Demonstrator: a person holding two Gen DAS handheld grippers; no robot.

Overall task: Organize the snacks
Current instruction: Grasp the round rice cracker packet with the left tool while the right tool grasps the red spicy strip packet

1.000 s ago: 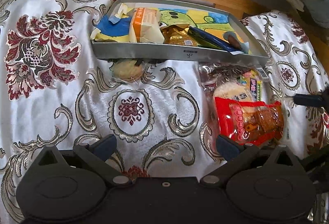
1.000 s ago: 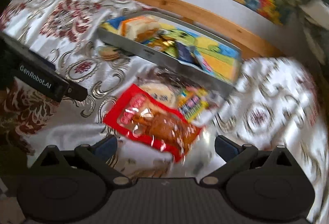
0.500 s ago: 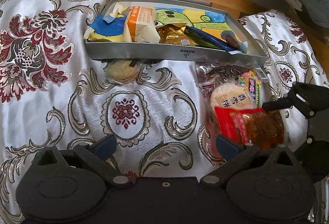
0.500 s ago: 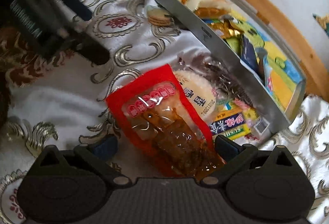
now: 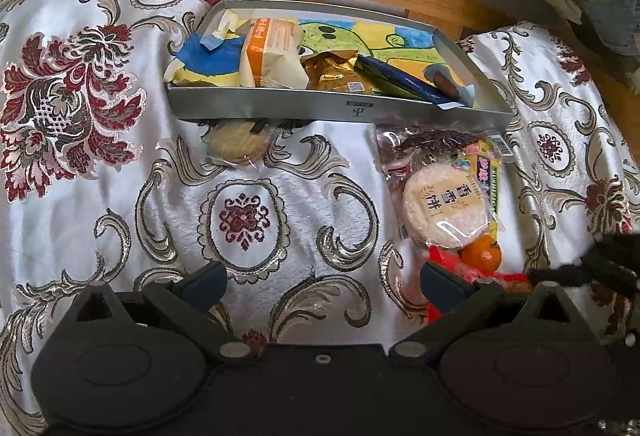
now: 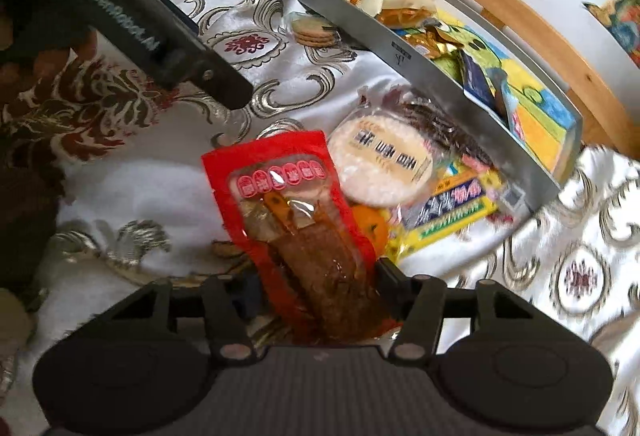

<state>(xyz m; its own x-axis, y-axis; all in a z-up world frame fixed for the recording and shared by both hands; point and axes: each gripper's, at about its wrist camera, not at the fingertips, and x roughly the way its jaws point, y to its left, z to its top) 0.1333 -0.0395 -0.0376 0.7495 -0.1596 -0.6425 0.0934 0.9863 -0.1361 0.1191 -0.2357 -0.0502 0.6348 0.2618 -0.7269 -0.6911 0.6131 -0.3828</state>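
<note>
While the left gripper (image 5: 320,282) hangs over bare cloth with its jaws wide and nothing between them, the work sits further right. Just beyond it, against the front wall of the metal tray (image 5: 340,110), lies a wrapped biscuit (image 5: 237,144), well apart from the other loose snacks. To the right is the pile: a round rice cracker (image 6: 380,166), a small orange (image 6: 370,230) and a yellow candy packet (image 6: 444,212), all on the patterned cloth (image 5: 80,204) short of the tray. The right gripper (image 6: 316,288) has just been closing, and the red pouch (image 6: 292,220) stands between its jaws, pinched at its near end. The pouch's long axis runs straight out from the tongs, its far end pointing up and away, leaning a little left. The tray lies ahead and to the right of that hand, which I judge much the better placed to carry the pouch over the pile and in.
</note>
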